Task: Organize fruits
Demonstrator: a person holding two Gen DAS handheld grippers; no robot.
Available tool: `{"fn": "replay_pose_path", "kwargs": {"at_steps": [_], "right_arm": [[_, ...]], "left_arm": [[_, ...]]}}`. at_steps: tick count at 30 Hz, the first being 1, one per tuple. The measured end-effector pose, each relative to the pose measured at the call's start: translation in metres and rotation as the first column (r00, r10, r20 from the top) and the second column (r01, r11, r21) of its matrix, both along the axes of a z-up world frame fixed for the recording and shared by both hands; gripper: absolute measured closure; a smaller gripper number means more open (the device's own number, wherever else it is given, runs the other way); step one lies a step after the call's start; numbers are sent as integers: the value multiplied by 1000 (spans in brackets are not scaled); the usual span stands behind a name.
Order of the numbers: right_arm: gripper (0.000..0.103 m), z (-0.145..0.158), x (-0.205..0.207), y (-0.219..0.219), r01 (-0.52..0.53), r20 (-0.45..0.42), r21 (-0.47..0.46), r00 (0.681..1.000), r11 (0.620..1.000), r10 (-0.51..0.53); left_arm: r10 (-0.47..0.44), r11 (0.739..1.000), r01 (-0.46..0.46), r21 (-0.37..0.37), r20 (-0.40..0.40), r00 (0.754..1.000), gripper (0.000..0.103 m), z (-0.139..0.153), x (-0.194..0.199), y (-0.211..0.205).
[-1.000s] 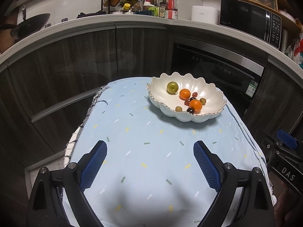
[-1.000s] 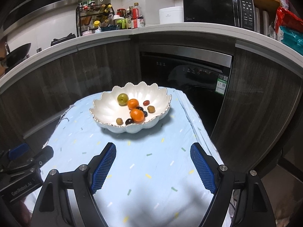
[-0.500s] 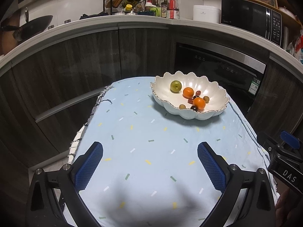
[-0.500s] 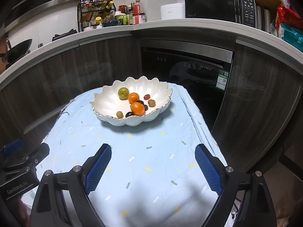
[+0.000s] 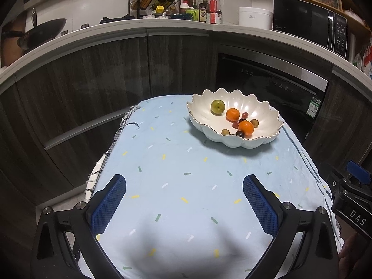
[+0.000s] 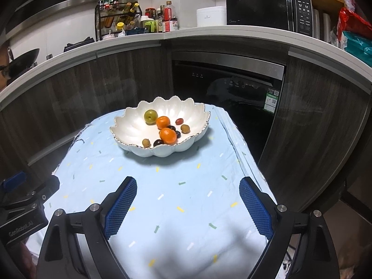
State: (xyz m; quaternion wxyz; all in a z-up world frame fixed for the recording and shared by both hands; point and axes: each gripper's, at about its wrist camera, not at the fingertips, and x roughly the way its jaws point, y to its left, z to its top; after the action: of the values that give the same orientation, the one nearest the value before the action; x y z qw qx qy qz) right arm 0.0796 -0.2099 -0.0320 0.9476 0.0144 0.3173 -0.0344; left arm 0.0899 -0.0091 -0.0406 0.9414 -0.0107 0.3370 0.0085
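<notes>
A white scalloped bowl (image 5: pixel 267 116) (image 6: pixel 132 127) stands at the far right of the light blue tablecloth (image 5: pixel 181 174) (image 6: pixel 176 176). In it lie a green apple (image 5: pixel 217 107) (image 6: pixel 151 116), two oranges (image 5: pixel 232 114) (image 5: pixel 246 127) (image 6: pixel 163 122) (image 6: pixel 168 136) and several small grapes and brown fruits. My left gripper (image 5: pixel 184 183) is open and empty, over the near cloth, well short of the bowl. My right gripper (image 6: pixel 187 186) is open and empty, also short of the bowl.
Dark cabinets and an oven (image 6: pixel 232 88) stand behind the table. A counter above carries a spice rack (image 5: pixel 154 2), bottles and a microwave (image 6: pixel 269 9). The other gripper's body shows at the right edge (image 5: pixel 348 200) and at the left edge (image 6: pixel 23 207). The cloth's edges drop off at both sides.
Both grippers have drawn back from the bowl and risen a little, so the bowl looks smaller and farther. Both stay open and empty.
</notes>
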Motion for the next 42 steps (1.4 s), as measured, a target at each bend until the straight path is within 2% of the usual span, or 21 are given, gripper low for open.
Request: {"fn": "replay_pose_path", "kwargs": {"at_steps": [42], "right_arm": [[12,3,-3,0,1,8,6,1000,1000,-1]], "left_arm": [[-11,1000,11,-13,-3,1000,0,1,-1,-2]]}}
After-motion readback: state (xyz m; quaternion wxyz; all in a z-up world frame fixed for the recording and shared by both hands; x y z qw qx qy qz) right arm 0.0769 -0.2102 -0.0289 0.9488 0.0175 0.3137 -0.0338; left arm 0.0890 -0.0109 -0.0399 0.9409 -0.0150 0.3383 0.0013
